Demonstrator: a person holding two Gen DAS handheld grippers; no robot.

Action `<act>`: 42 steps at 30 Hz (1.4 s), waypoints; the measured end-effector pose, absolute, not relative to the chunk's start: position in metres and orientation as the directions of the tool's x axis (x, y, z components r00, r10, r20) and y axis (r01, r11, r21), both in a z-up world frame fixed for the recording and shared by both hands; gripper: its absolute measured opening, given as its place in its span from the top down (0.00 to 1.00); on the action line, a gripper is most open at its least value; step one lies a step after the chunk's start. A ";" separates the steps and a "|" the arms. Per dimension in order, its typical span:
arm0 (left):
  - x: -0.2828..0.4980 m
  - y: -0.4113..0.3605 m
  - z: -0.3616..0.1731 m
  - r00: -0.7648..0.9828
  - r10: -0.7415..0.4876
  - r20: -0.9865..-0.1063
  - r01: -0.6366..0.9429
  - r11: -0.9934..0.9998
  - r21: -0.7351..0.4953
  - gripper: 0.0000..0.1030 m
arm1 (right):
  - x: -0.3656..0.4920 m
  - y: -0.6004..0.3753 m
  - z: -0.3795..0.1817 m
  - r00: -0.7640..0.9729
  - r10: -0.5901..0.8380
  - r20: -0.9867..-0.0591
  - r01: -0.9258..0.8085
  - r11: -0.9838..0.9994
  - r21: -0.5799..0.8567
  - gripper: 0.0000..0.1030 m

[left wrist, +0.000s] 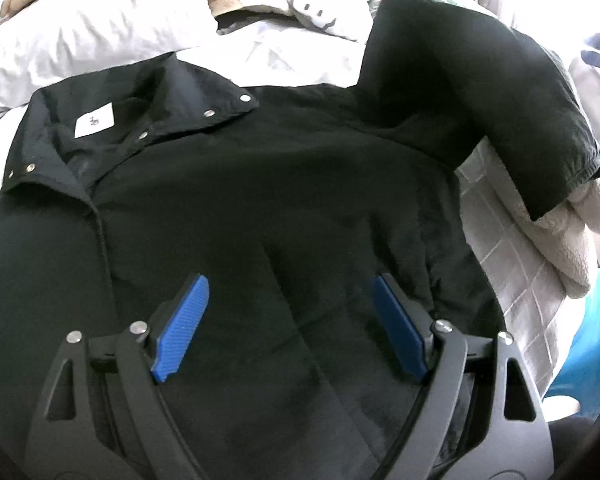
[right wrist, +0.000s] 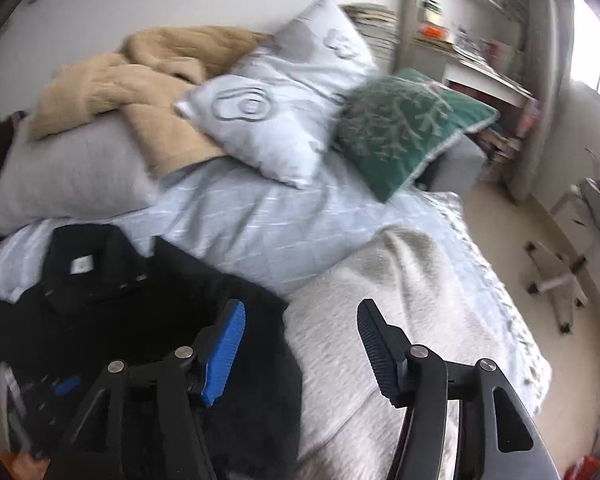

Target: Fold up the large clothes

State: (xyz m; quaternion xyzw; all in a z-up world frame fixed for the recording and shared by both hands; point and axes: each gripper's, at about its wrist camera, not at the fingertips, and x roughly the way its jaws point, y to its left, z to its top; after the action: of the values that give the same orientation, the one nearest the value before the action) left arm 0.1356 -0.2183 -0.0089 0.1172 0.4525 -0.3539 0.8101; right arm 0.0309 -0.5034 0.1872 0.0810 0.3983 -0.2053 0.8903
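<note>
A black jacket (left wrist: pixel 284 184) lies flat on the bed, collar with snap buttons and a white label (left wrist: pixel 94 121) at the upper left. One sleeve (left wrist: pixel 480 92) stretches up and to the right, its cuff resting on a cream blanket. My left gripper (left wrist: pixel 290 286) hovers open over the jacket's chest, blue pads wide apart, nothing between them. In the right wrist view the jacket (right wrist: pixel 112 304) sits at the lower left. My right gripper (right wrist: pixel 300 316) is open above the jacket's edge and a grey-white blanket (right wrist: pixel 400 320), holding nothing.
Pillows are piled at the head of the bed: a grey one (right wrist: pixel 72 176), a white patterned one (right wrist: pixel 284 100) and a green one (right wrist: pixel 408 124), with a tan fleece (right wrist: pixel 140 80) over them. A cream blanket (left wrist: pixel 568 236) lies at the bed's right edge. Shelves, floor and a chair base (right wrist: pixel 556 284) stand beyond.
</note>
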 end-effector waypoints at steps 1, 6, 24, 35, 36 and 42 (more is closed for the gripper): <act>0.135 -0.219 -0.006 0.334 -0.492 -0.804 0.687 0.711 -0.150 0.18 | 0.025 -0.483 0.186 0.614 -0.285 -0.736 0.358 0.932 -0.062 0.38; 0.134 -0.218 0.008 0.339 -0.543 -0.769 0.676 0.709 -0.203 0.18 | 0.005 -0.386 0.153 0.632 -0.334 -0.700 0.033 0.913 -0.406 0.25; 0.150 -0.198 0.009 0.396 -0.506 -0.766 0.645 0.747 -0.160 0.45 | 0.045 -0.334 0.033 0.541 -0.637 -0.549 -0.203 0.535 -0.820 0.94; 0.186 -0.311 -0.016 0.226 -0.704 -0.673 0.693 0.602 -0.397 0.79 | 0.036 -0.522 0.259 0.694 -0.204 -0.690 0.330 0.942 0.054 0.96; 0.186 -0.321 -0.021 0.215 -0.716 -0.664 0.698 0.588 -0.409 0.79 | 0.038 -0.546 0.266 0.702 -0.177 -0.689 0.362 0.923 0.132 0.96; 0.183 -0.347 -0.073 0.233 -0.761 -0.606 0.687 0.570 -0.451 0.78 | 0.038 -0.655 0.242 0.627 -0.152 -0.764 0.590 0.733 0.338 0.97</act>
State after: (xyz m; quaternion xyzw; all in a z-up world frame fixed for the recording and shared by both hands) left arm 0.1834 -0.3473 -0.0727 -0.0443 0.4127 -0.4618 0.7839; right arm 0.0380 -0.6551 0.2422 0.2935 0.3732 -0.2173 0.8528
